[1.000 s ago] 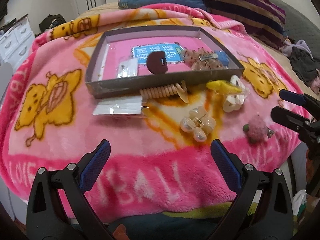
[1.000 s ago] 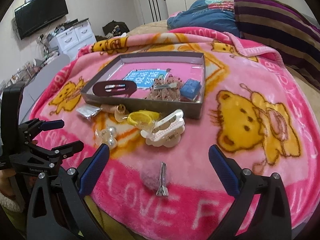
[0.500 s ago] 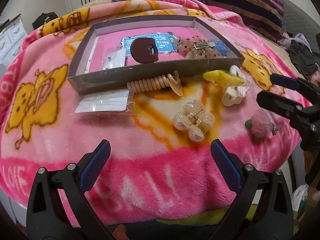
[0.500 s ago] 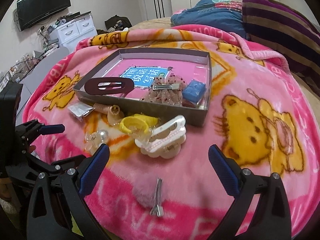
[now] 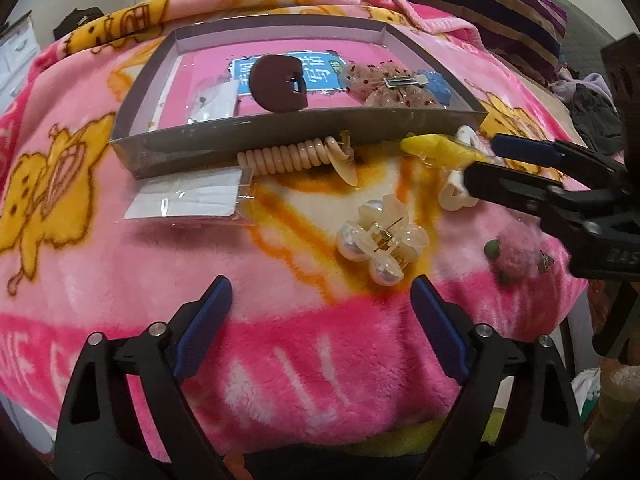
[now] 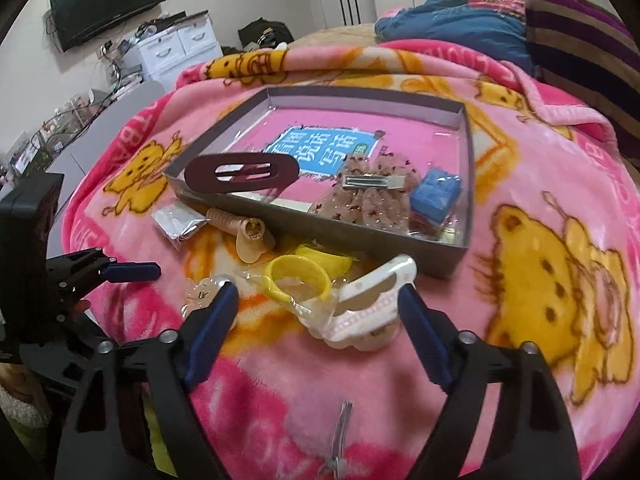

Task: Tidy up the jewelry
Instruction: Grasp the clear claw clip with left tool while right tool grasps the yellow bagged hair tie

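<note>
The left gripper (image 5: pixel 322 302) and right gripper (image 6: pixel 318 304) have just been narrowing, both still apart and empty. The white clip (image 6: pixel 368 308) lies on the blanket (image 6: pixel 540 208) just before the tray (image 6: pixel 470 184), between the right gripper's fingers (image 6: pixel 420 332).

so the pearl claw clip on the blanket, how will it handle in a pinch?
The pearl claw clip looks like hard, glossy plastic, so probably rigid and light. Its round pearls may slip between the pads. The exposed spring suggests that squeezing its tabs would open it. It rests on the soft blanket, so it likely won't roll.
</note>
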`<state>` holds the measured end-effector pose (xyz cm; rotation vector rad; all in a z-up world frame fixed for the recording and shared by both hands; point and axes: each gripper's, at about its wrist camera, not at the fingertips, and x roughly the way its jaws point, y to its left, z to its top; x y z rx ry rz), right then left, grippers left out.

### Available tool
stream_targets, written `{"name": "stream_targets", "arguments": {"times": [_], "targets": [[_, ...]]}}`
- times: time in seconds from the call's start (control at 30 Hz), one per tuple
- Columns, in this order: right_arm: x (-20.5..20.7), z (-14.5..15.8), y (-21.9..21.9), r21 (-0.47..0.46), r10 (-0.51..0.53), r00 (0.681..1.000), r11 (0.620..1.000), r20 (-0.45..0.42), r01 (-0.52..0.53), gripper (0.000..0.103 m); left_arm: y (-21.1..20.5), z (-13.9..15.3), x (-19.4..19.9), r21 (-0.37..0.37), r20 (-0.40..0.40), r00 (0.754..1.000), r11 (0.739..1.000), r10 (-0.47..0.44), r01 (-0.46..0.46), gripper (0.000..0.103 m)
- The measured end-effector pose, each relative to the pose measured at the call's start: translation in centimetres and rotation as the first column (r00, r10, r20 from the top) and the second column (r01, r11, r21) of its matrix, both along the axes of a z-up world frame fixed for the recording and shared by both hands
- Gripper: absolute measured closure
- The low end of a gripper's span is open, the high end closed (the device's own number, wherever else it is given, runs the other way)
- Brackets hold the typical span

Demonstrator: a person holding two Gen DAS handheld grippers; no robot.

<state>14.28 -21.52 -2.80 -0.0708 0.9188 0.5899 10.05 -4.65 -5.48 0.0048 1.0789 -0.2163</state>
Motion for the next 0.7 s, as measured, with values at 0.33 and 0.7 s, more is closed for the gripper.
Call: {"name": "stream_targets", "arguments": {"times": [0.33, 0.7], "targets": [[1.7, -0.1, 0.4, 0.061, 0.014, 1.0, 0.998, 0.016, -0.015, 0.059, -0.6, 0.1, 1.4, -0.049, -0.006, 1.0, 0.999, -0.007, 0.006, 0.028], [1.6, 1.7, -3.3, 0.18, -0.065, 0.997, 0.982, 0.053, 0.054, 0.063, -2.4, -0.7, 3.2, -0.065, -0.027, 0.999, 0.998, -0.027, 0.025, 0.049]]}}
